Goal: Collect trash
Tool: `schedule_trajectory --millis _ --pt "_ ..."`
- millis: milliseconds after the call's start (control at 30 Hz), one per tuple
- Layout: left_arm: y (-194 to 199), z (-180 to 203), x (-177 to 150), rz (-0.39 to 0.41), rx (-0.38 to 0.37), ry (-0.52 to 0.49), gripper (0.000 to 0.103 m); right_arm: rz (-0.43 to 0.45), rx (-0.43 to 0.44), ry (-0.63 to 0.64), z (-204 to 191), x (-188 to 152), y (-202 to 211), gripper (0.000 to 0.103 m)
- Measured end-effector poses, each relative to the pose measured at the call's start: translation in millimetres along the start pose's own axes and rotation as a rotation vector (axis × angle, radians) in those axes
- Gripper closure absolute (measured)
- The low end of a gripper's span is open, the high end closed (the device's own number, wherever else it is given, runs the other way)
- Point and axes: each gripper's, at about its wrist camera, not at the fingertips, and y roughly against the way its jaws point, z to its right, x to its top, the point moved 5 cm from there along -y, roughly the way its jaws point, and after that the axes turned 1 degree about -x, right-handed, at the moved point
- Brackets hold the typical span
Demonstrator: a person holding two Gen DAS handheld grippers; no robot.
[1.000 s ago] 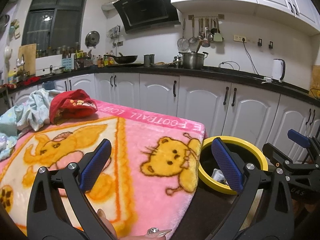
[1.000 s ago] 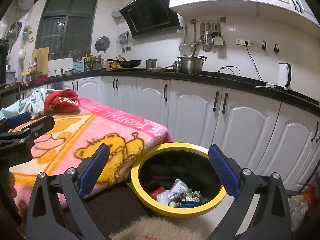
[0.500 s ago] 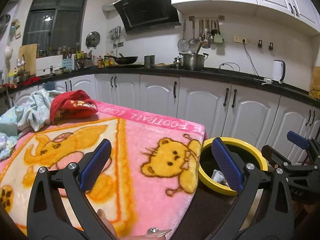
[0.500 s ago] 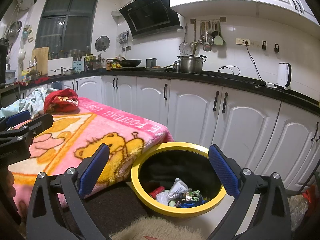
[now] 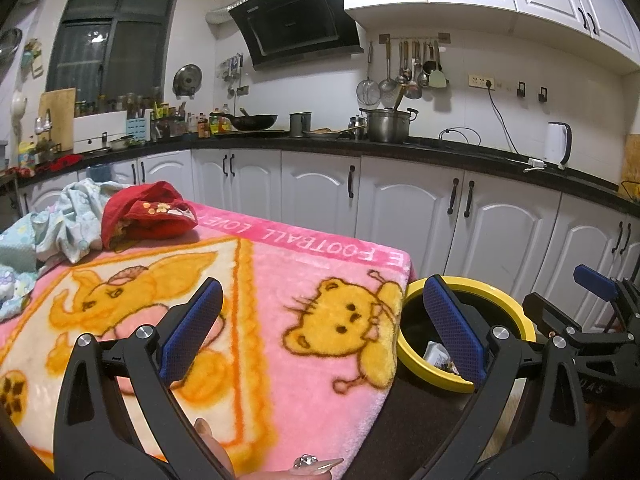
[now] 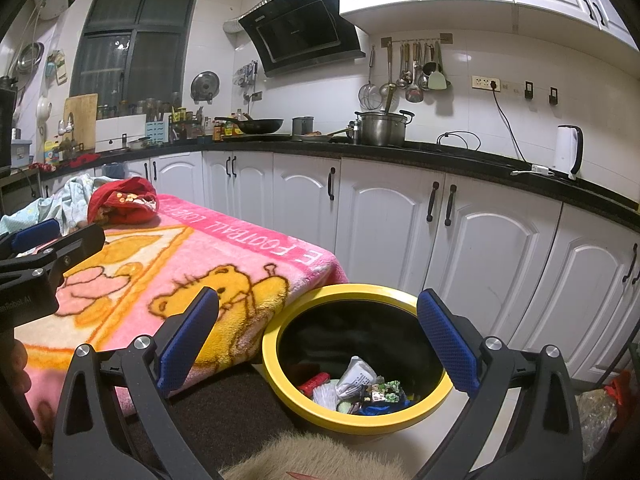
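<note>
Left wrist view, left tool [image 5: 320, 328]: black plastic arms, blue ribbed pads, spread wide with nothing between them, hovering over the blanket.
Left wrist view, blanket [image 5: 256, 280]: fleecy pink cover on the worktop, orange cartoon bear and elephant, lettering along its far edge.
Left wrist view, bin [image 5: 516, 316]: round, thick glossy yellow rim, black inside, just beside the blanket's corner, mouth facing up; pale scraps show at the bottom.
Left wrist view, right tool [image 5: 592, 280]: comes in from the right edge, above the bin; only one blue pad shows.
Right wrist view, right tool [image 6: 318, 340]: pads wide apart, empty, aimed down over the bin [image 6: 276, 372].
Right wrist view, trash [image 6: 360, 380]: crumpled wrappers heaped in the bin's bottom, white, red, green and blue; no clear long axis.
Right wrist view, red cloth [image 6: 120, 200]: bunched soft heap at the blanket's far end, touching a pale patterned cloth [image 6: 72, 196].
</note>
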Motion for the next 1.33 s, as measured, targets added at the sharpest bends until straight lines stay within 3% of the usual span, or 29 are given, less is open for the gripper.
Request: schedule_trajectory --millis 800,1033,1100,1200,1267,1300,1333 --pt "-2 -2 5 -0.012 0.001 0.002 0.011 -0.01 -0.004 -0.005 3 -5 -1 0.006" --pt "-9 -18 -1 -0.083 0.033 0.055 0.011 -0.024 0.005 -0.01 4 2 -4 0.006" --pt "-6 -37 1 -0.114 0.045 0.108 0.011 -0.045 0.068 0.012 -11 15 -10 0.006" --pt "3 -102 3 -0.191 0.169 0.208 0.011 -0.075 0.204 0.057 -54 36 -24 0.006" --pt "16 -179 2 -0.224 0.351 0.293 0.011 -0.113 0.35 0.108 -104 48 -37 0.006" --pt "22 -209 -2 -0.242 0.432 0.32 0.011 -0.153 0.441 0.164 -148 52 -46 0.006" --pt "30 -262 -12 -0.288 0.577 0.373 0.011 -0.185 0.5 0.2 -175 50 -51 0.006"
